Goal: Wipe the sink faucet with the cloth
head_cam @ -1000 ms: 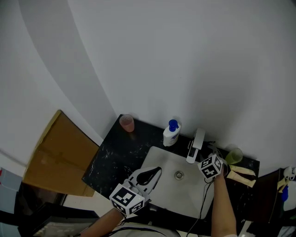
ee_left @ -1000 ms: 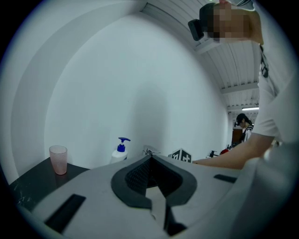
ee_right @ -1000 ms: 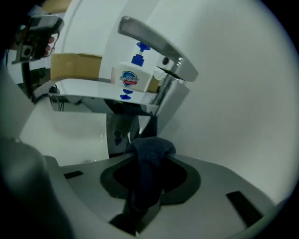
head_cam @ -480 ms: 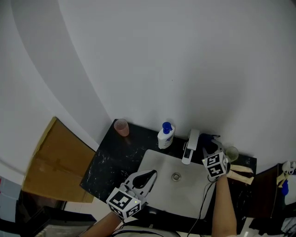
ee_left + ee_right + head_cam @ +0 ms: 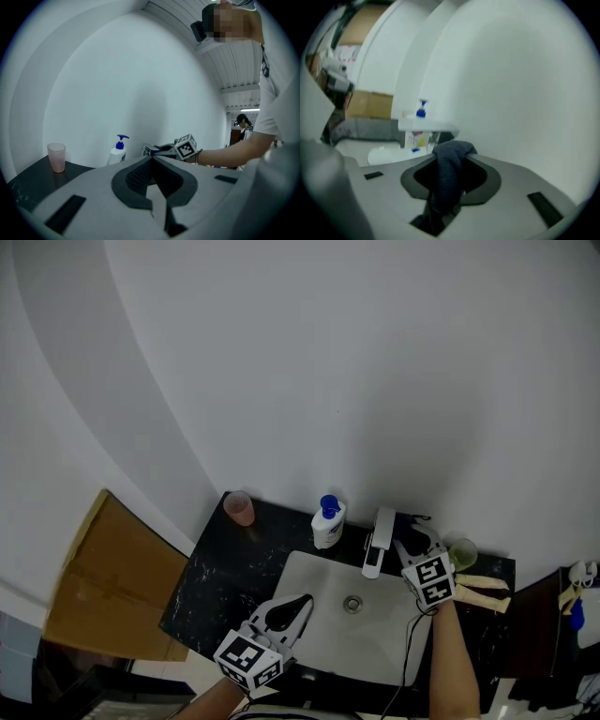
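The white faucet (image 5: 377,541) stands at the back rim of the sink (image 5: 314,577). My right gripper (image 5: 410,542) is just right of the faucet's top, shut on a dark blue cloth (image 5: 411,529). In the right gripper view the cloth (image 5: 449,171) hangs bunched between the jaws, its top poking past the tips of the right gripper (image 5: 452,152), and the faucet's flat spout (image 5: 429,125) lies just beyond it. My left gripper (image 5: 302,601) hovers over the sink's near left edge. In its own view the left gripper (image 5: 151,158) has its tips together and holds nothing.
A white soap bottle with a blue pump (image 5: 326,522) stands left of the faucet on the black counter (image 5: 220,563). A pink cup (image 5: 239,508) is at the counter's far left corner, a green cup (image 5: 461,552) right of the faucet. A cardboard box (image 5: 103,577) sits left, below the counter.
My right gripper has risen with the cloth alongside the faucet, from near the spout's end to its top, and rolled a little. The left gripper has stayed in place.
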The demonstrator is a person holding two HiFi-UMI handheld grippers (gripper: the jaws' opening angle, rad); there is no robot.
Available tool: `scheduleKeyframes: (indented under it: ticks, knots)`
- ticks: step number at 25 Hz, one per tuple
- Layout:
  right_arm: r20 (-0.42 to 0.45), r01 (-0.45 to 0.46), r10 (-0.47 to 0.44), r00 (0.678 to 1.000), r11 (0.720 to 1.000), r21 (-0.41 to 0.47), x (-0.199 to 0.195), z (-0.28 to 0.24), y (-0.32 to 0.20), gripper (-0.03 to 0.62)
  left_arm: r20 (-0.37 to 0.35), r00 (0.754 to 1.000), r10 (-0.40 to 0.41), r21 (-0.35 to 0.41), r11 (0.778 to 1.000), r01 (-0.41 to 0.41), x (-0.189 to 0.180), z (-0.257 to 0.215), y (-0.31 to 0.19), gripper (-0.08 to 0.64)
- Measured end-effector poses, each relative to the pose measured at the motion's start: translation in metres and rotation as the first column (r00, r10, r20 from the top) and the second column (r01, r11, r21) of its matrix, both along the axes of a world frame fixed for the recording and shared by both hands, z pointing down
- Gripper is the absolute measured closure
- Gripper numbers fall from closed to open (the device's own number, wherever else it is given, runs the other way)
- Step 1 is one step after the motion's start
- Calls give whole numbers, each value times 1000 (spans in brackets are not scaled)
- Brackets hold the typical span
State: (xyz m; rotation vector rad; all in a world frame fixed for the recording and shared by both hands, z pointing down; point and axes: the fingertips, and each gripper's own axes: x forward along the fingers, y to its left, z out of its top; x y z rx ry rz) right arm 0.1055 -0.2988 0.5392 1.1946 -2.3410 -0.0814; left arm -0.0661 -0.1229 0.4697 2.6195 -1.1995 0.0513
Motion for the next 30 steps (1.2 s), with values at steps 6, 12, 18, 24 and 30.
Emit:
scheduleKeyframes:
  ticks: [6,12,18,24,30]
  knots:
    - [-268,-12,-2,963,999,-51,20,33,7,479,-4,1000,8,7,1000,-8,1,-2,0,560]
    - [-324,74,-125,938,983,-167,-11,92,20,479,9,1000,-1,16,1000,0,-8,-4,6,559]
    - [-121,66,-58,991,996,60,-6,-15,11,479,8,1000,-13,26,1000,13,-16,-6,12,560]
    - [87,5,-23,996,980,198,2,-103,53,479,-25,999,29,69,997,-27,-4,-20,23,560]
    - [289,-127,74,955,977,169,16,-118,152,479,-45,998,46,106,993,-41,-8,-33,39,559]
